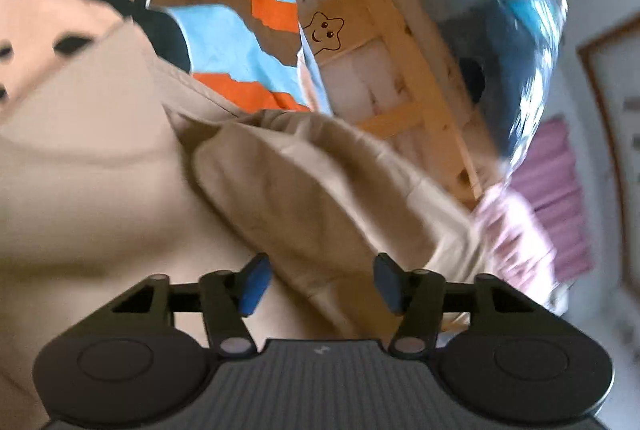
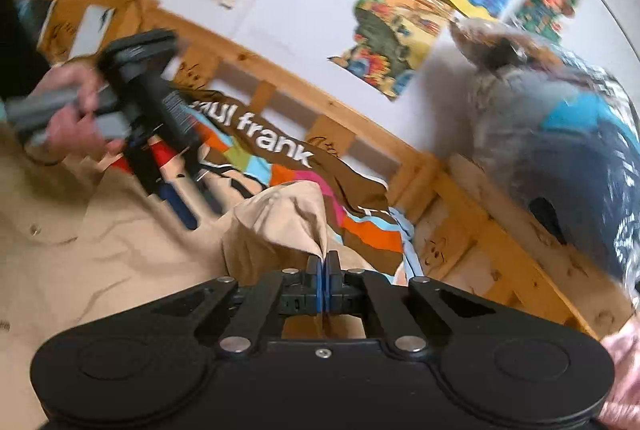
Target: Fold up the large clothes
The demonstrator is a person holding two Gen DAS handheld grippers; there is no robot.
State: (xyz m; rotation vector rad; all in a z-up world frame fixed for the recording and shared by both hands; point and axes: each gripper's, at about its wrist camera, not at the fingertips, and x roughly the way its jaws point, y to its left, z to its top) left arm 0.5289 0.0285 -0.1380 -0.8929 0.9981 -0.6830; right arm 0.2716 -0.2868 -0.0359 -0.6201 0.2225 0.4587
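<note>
Right claw: nearest the lens in the right wrist view, its blue pads pressed together on a pinched peak of the tan garment; the cloth rises from the pads in a tented fold.

Left claw: jaws spread wide, blue pads apart, nothing between them gripped. A rolled fold of the tan garment runs up from the gap between the fingers, toward the upper left.

Left claw, seen from the right wrist: held in the person's left hand, tilted down over the flat spread of tan cloth, blurred; whether its tips touch the fabric cannot be told.

Tan garment: spread across the bed, covering the near and left part of both views, creased, one section lifted by the right claw.

Bedcover: brown with orange, pink, blue and green blocks and white lettering; lies under and beyond the garment. In the left wrist view the same bedcover shows a cartoon face.

Bed frame: light wooden rails along the far side, just behind the cover; a star-face drawing marks one slat.

Wall: pale, hung with colourful drawings.

Plastic-wrapped bundle: grey and blue, blurred, beside the frame at right.
</note>
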